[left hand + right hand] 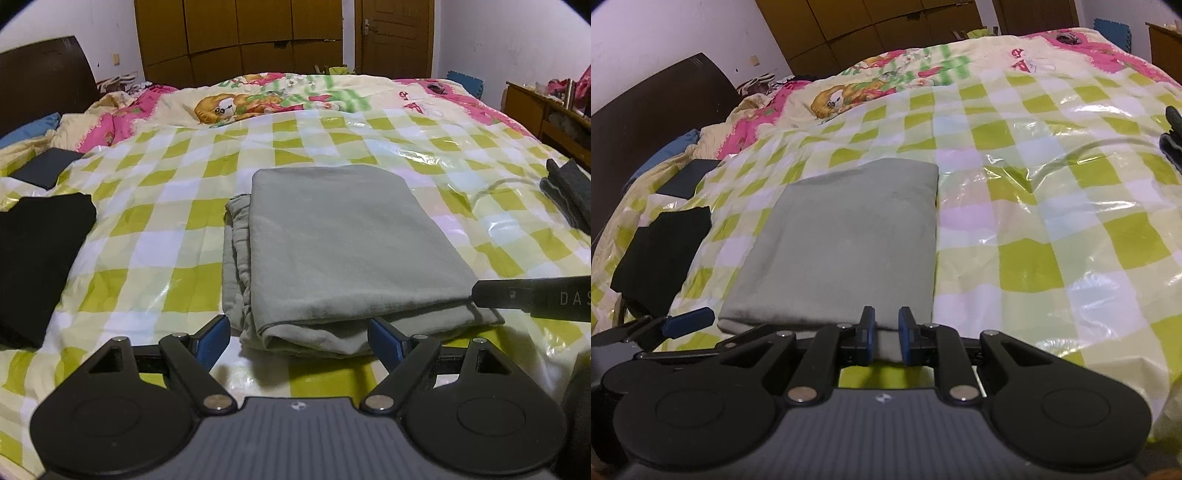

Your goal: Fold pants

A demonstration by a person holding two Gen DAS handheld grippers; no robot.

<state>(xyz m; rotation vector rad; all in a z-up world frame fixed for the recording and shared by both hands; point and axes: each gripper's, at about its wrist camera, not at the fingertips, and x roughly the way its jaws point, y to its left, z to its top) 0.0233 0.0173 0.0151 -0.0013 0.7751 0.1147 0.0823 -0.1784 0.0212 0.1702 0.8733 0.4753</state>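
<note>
Grey-green pants [332,251] lie folded into a compact rectangle on the checked bed cover; they also show in the right wrist view [842,243]. My left gripper [299,332] is open, its blue pads either side of the near edge of the pants, holding nothing. My right gripper [886,326] has its jaws a narrow gap apart at the near right edge of the pants, with cloth showing between the pads. Its finger [532,297] enters the left wrist view from the right, touching the pants' near right corner. A left fingertip [689,320] shows in the right wrist view.
A folded black garment [37,258] lies to the left, also visible in the right wrist view [661,254]. A dark flat item [48,168] sits behind it. A dark grey garment [569,192] lies at the right. The shiny yellow-green checked cover [369,136] spreads over the bed.
</note>
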